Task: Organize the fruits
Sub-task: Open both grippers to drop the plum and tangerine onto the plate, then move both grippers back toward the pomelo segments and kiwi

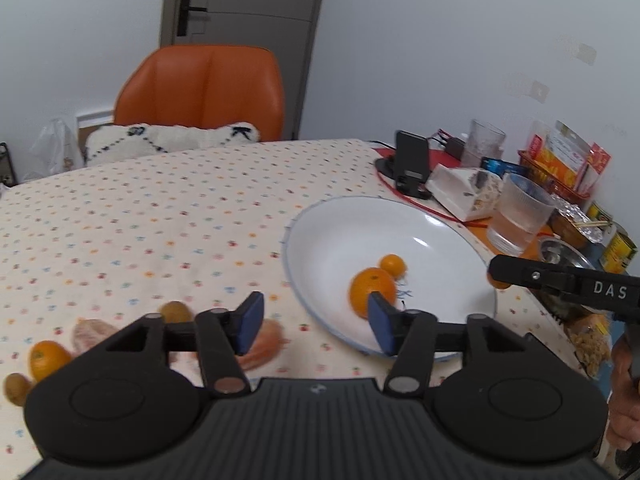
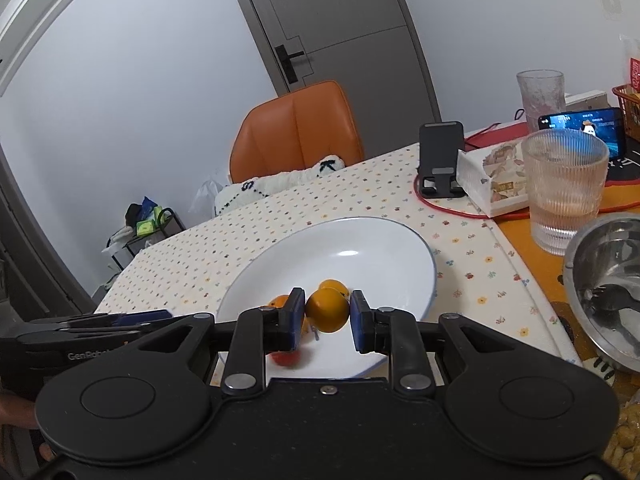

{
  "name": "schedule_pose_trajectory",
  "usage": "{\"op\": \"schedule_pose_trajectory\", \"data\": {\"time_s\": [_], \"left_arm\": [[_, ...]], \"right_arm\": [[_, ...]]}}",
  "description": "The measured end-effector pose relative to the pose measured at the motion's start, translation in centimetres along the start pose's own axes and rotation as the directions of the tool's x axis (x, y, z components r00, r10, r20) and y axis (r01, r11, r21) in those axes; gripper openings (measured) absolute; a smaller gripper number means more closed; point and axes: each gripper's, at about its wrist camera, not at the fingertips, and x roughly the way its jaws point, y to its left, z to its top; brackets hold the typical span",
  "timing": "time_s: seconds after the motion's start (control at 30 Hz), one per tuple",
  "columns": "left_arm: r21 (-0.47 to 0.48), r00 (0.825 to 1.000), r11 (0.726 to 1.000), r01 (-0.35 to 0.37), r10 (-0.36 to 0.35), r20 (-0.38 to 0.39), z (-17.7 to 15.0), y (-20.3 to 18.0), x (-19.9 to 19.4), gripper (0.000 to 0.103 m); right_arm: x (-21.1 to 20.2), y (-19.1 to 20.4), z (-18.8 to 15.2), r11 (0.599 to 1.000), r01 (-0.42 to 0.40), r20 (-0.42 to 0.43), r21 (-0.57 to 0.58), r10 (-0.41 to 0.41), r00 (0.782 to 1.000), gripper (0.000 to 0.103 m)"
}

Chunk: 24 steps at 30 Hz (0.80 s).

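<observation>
- Right now the right hand-held gripper has a small round orange fruit between its blue pads; the left pad touches the fruit, while a thin gap seems to show at the right pad, so I cannot tell whether the fruit is firmly clamped.
- That fruit hangs over the near part of a wide white plate with a thin blue rim.
- Behind it in the right wrist view lies a second orange fruit, and a third orange one peeks out past the left pad.
- From the left wrist view, the plate carries a large orange fruit with a smaller orange one just behind it.
- Over on the other side, the left hand-held gripper stands wide open and empty, its right pad over the plate's near rim and its left pad over the cloth.
- Loose on the tabletop beside it lie a peeled pale citrus, a blurred orange-pink fruit, a whole orange citrus and two brown kiwis.
- A cream tablecloth with small coloured flower dots covers the tabletop.
- At the right edge stand a ribbed clear glass, a tissue box, a black phone stand and a steel bowl.
- Beyond the tabletop are an orange leather chair, a grey door and pale walls.
</observation>
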Motion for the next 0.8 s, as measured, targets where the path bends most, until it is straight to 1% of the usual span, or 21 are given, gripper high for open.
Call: {"op": "schedule_pose_trajectory", "data": {"time_s": [0.1, 0.17, 0.23, 0.3, 0.37, 0.43, 0.5, 0.6, 0.73, 0.8], "left_arm": [[-0.009, 0.999, 0.999, -0.038, 0.038, 0.007, 0.1, 0.8, -0.7, 0.067], [-0.017, 0.998, 0.998, -0.055, 0.055, 0.015, 0.2, 1.4, -1.3, 0.071], [-0.025, 0.997, 0.998, -0.066, 0.066, 0.027, 0.3, 2.0, -2.0, 0.077], [-0.034, 0.996, 0.996, -0.078, 0.079, 0.038, 0.4, 2.5, -2.6, 0.081], [-0.045, 0.995, 0.995, -0.087, 0.089, 0.044, 0.3, 3.1, -3.1, 0.082], [-0.059, 0.994, 0.994, -0.096, 0.099, 0.039, 0.4, 3.7, -3.5, 0.083], [-0.072, 0.994, 0.992, -0.101, 0.104, 0.041, 0.4, 4.1, -4.0, 0.083], [-0.072, 0.992, 0.991, -0.109, 0.113, 0.057, 0.4, 4.5, -4.9, 0.084], [-0.066, 0.988, 0.989, -0.129, 0.134, 0.077, 0.3, 4.9, -6.0, 0.087], [-0.071, 0.987, 0.989, -0.131, 0.136, 0.083, 0.1, 5.3, -6.5, 0.087]], "right_arm": [[0.3, 0.7, 0.0, 1.0, -0.008, 0.0, -0.01, 0.008, 1.0, 0.024], [0.4, 1.1, 0.0, 1.0, -0.01, 0.008, -0.011, 0.01, 1.0, 0.029], [0.3, 1.5, 0.2, 1.0, -0.003, 0.01, -0.011, 0.003, 1.0, 0.038], [0.0, 1.9, 0.3, 1.0, -0.003, 0.022, -0.021, 0.003, 1.0, 0.053], [-0.3, 2.3, 0.4, 0.999, 0.004, 0.034, -0.038, -0.003, 0.999, 0.06], [-0.7, 2.6, 0.5, 0.999, 0.01, 0.041, -0.044, -0.008, 0.999, 0.064], [-1.1, 2.5, 0.6, 0.999, 0.023, 0.049, -0.036, -0.021, 0.999, 0.072], [-2.0, 2.3, 0.6, 0.999, 0.043, 0.074, -0.027, -0.041, 0.996, 0.081], [-3.0, 2.0, 0.8, 0.998, 0.055, 0.088, -0.011, -0.053, 0.995, 0.086], [-3.4, 2.2, 0.8, 0.998, 0.058, 0.094, -0.014, -0.057, 0.994, 0.092]]}}
